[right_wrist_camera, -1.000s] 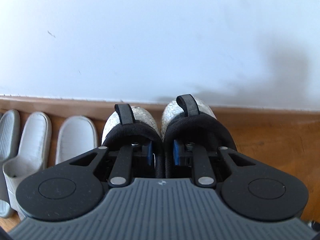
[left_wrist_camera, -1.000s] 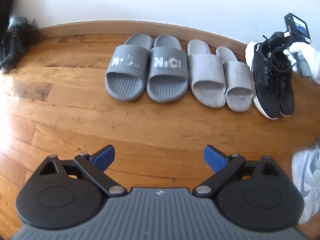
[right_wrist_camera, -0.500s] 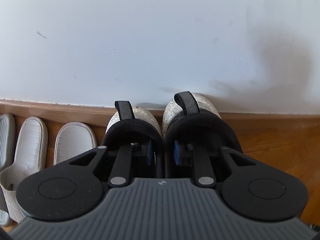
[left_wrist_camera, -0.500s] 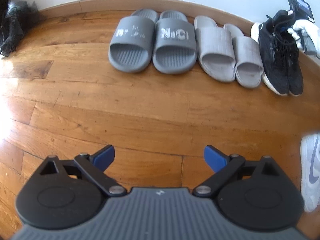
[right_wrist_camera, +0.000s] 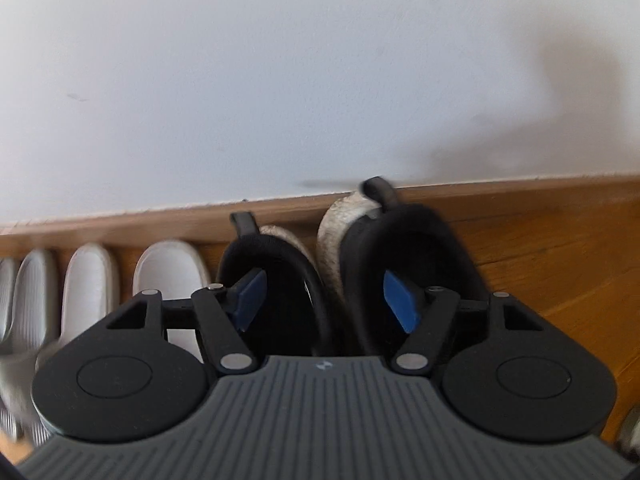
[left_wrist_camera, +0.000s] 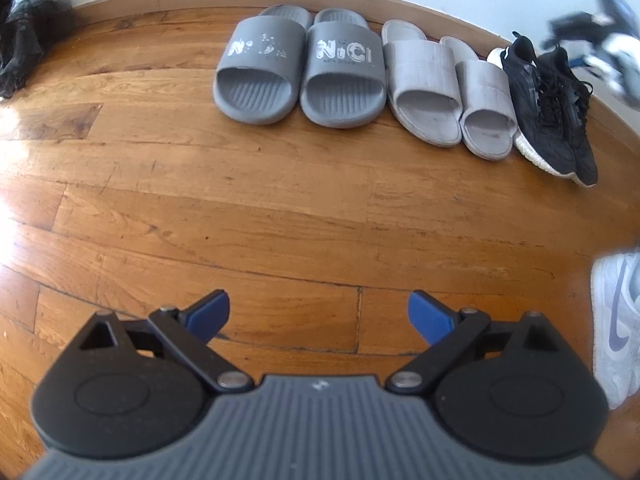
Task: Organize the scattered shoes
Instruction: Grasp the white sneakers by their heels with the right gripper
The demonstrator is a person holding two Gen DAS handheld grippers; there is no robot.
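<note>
A row of shoes stands along the wall in the left wrist view: dark grey printed slides [left_wrist_camera: 296, 72], light grey slides [left_wrist_camera: 448, 92] and black sneakers [left_wrist_camera: 552, 108]. My left gripper [left_wrist_camera: 318, 314] is open and empty above bare floor. A white sneaker [left_wrist_camera: 616, 328] lies at the right edge. In the right wrist view my right gripper [right_wrist_camera: 326, 300] is open, its fingers spread over the heels of the black sneakers [right_wrist_camera: 400, 248], which sit on the floor by the baseboard. It shows blurred in the left wrist view [left_wrist_camera: 600, 40].
The wooden floor [left_wrist_camera: 240, 208] stretches between my left gripper and the row. A dark bundle [left_wrist_camera: 20, 40] lies in the far left corner. Light grey slides [right_wrist_camera: 168, 276] sit left of the sneakers. The baseboard [right_wrist_camera: 520, 200] and white wall are right behind the shoes.
My right gripper has opened and let go of the black sneakers, which now rest by the wall. My left gripper has pulled back and risen, still open.
</note>
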